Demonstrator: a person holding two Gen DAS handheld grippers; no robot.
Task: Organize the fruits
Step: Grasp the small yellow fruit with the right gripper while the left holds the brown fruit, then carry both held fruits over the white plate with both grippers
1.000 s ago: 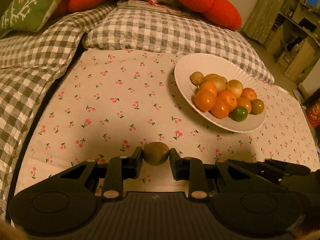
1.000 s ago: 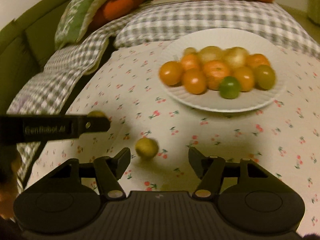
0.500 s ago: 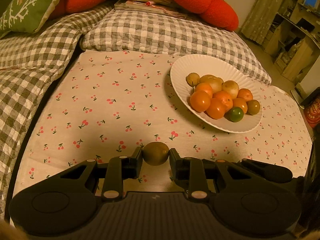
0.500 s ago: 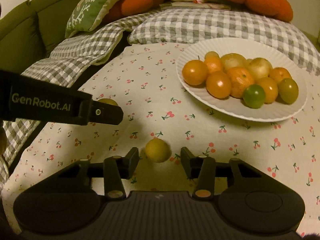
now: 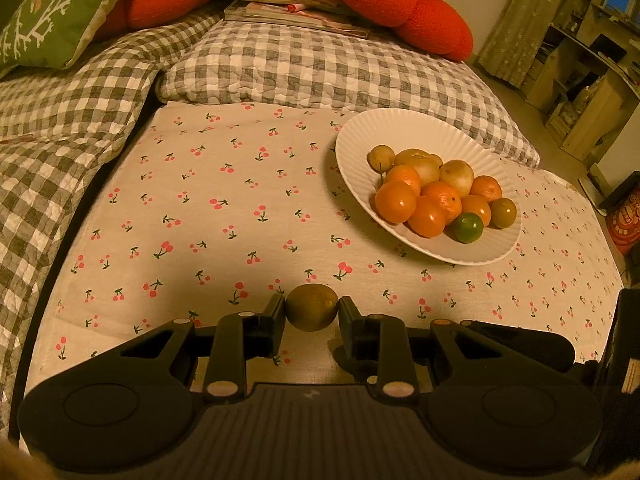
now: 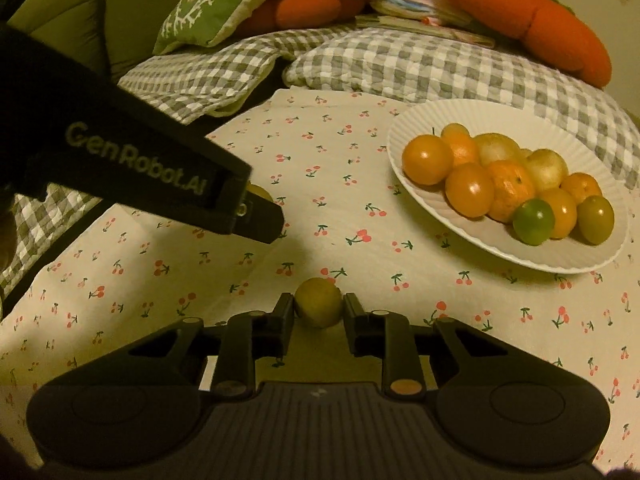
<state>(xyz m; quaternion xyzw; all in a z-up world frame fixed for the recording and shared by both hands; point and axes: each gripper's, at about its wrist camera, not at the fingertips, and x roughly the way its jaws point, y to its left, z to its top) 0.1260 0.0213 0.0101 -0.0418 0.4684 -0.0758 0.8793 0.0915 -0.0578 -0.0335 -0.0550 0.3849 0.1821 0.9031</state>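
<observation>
A: Left gripper (image 5: pixel 312 312)?
B: Clamped on a dull olive-brown fruit (image 5: pixel 312 307), near edge of the cherry-print cloth (image 5: pixel 240 200).

A: Right gripper (image 6: pixel 319 312)?
B: Closed around a yellow-green fruit (image 6: pixel 319 302). White plate (image 6: pixel 420 120) of piled fruit sits far right.

- The tablecloth (image 5: pixel 224 216) is cream, printed with small red cherries on green stems.
- The plate (image 5: pixel 360 140) is plain white with a ribbed rim.
- The fruits on the plate (image 5: pixel 436 196) are mostly orange, some pale yellow, one bright green, one olive.
- The fruit (image 5: pixel 312 307) between the black fingers of the left gripper (image 5: pixel 312 312) is dull olive-brown.
- The fruit (image 6: pixel 319 302) in the black right gripper (image 6: pixel 319 312) is yellow-green.
- The quilt (image 5: pixel 320 68) is grey-and-white check.
- One cushion (image 5: pixel 52 12) is green with a white branch pattern.
- The plush (image 5: pixel 392 0) is orange-red.
</observation>
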